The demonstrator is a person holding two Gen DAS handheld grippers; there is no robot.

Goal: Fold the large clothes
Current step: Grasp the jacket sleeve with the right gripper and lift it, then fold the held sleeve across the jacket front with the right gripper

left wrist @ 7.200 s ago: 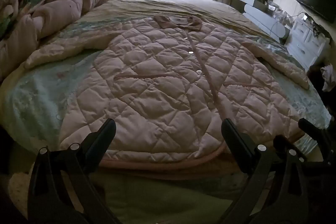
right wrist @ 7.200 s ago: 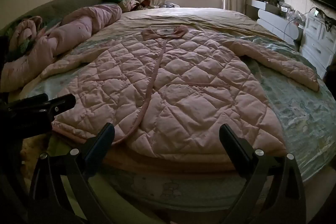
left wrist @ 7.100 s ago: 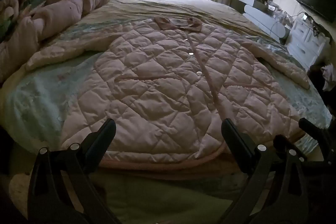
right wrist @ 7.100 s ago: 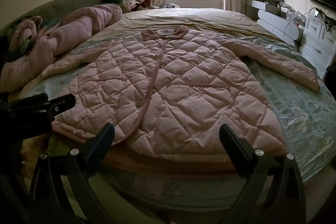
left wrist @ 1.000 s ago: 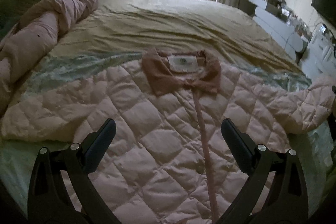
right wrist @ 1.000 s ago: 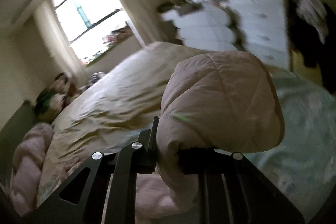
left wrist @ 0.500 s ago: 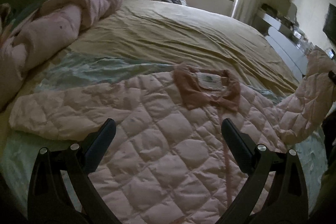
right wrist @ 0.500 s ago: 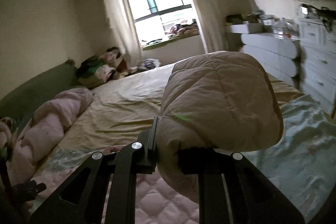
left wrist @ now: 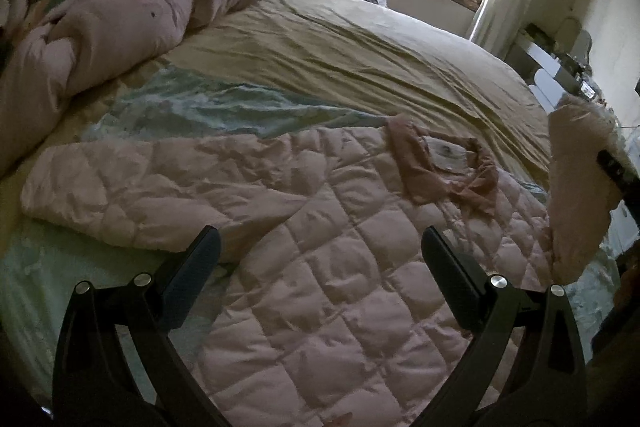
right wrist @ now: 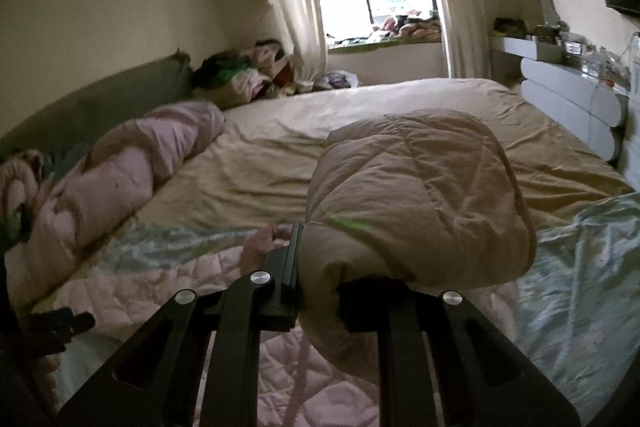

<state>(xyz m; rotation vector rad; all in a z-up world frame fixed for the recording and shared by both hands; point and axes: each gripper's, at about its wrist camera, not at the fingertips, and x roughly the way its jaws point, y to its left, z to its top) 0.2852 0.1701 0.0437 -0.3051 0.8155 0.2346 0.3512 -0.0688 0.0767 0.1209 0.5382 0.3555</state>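
A pink quilted coat point(left wrist: 328, 267) lies spread face up on the bed, its darker collar point(left wrist: 440, 167) toward the far side. One sleeve point(left wrist: 132, 195) stretches flat to the left. My left gripper point(left wrist: 316, 251) hovers open over the coat near that sleeve's armpit, nothing between its fingers. The other sleeve point(right wrist: 416, 203) is lifted off the bed, bunched and pinched in my shut right gripper point(right wrist: 318, 283). That raised sleeve point(left wrist: 576, 187) also shows at the right edge of the left wrist view, above the coat's shoulder.
The wide bed carries a beige sheet point(left wrist: 360, 55) and a pale blue patterned cover point(right wrist: 580, 267). A rolled pink duvet point(left wrist: 120, 23) lies along the left side. A clothes pile point(right wrist: 248, 71) sits by the window; white drawers point(right wrist: 576, 103) stand at right.
The right gripper has swung the held sleeve from beside the bed in over the coat, rolling level. The left gripper has slid leftward, bringing the flat left sleeve into view.
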